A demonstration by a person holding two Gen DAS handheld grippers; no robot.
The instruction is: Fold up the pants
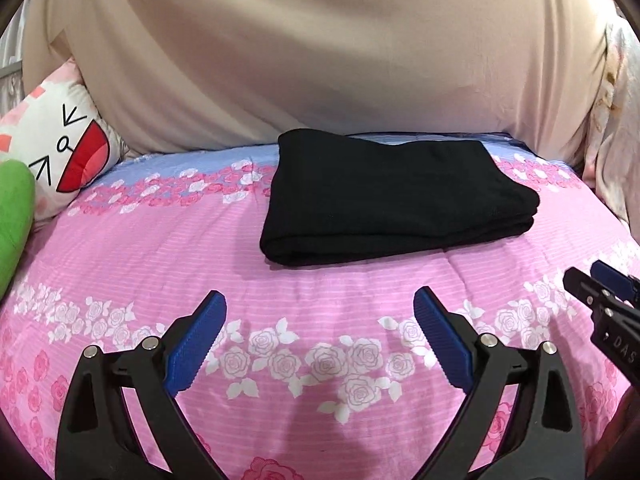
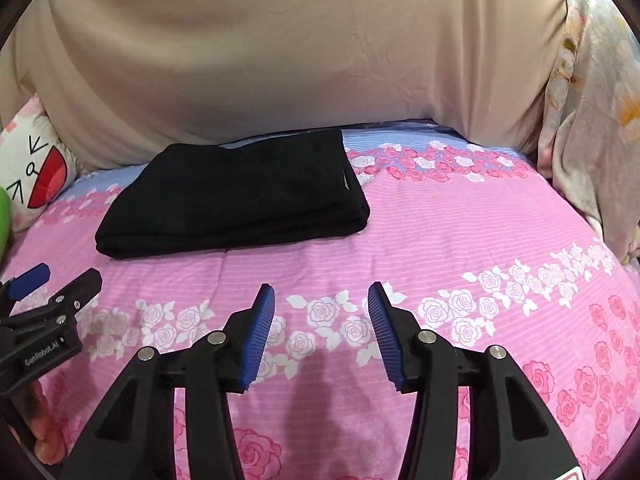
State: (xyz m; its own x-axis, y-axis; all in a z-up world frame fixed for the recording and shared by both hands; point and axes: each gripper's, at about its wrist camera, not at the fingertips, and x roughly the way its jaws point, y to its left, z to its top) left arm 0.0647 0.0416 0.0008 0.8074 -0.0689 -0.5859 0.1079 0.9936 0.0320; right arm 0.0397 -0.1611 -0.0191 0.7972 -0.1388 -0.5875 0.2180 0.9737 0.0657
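Left wrist view: black knit pants [image 1: 394, 196] folded into a neat flat stack on the pink rose-printed bedsheet [image 1: 160, 248], up against the beige cushion [image 1: 320, 60], apparently finished; left gripper [image 1: 320, 304] empty, blue ribbed fingers [image 1: 212, 308] spread wide, well short of the stack, seemingly clear of it on purpose; right gripper [image 1: 588, 284] at the edge, lettering "DAS" legible. Right wrist view: same pants [image 2: 236, 196] lying left of centre; right gripper [image 2: 321, 296] holding nothing, fingers [image 2: 266, 308] partly apart; left gripper [image 2: 56, 280] marked "GenRobot.AI"; white cartoon-face pillow [image 2: 32, 168] beyond.
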